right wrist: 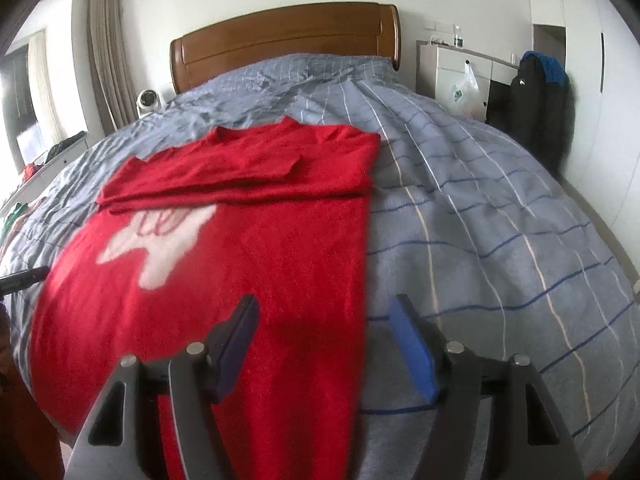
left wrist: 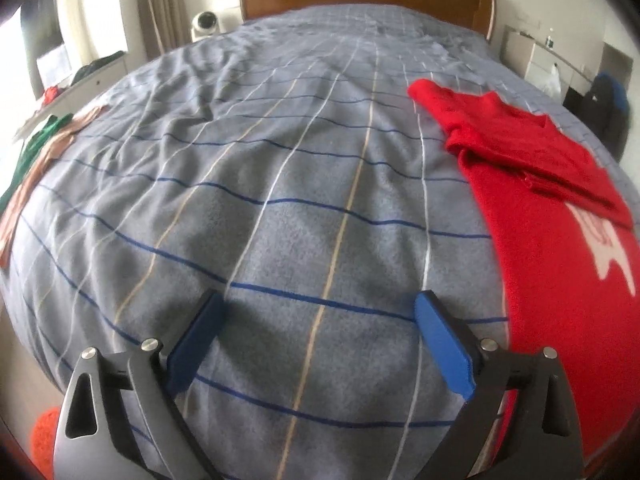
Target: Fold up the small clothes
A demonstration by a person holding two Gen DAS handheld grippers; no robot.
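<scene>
A red sweater with a white print lies flat on the bed, both sleeves folded across its chest. It also shows at the right edge of the left wrist view. My left gripper is open and empty, above bare blanket to the left of the sweater. My right gripper is open and empty, hovering over the sweater's lower right edge, left finger over the red cloth, right finger over the blanket. A dark tip of the left gripper shows at the left edge of the right wrist view.
A grey-blue checked blanket covers the bed, with a wooden headboard at the far end. Green and tan clothes lie at the bed's left edge. A white cabinet and a dark jacket stand to the right.
</scene>
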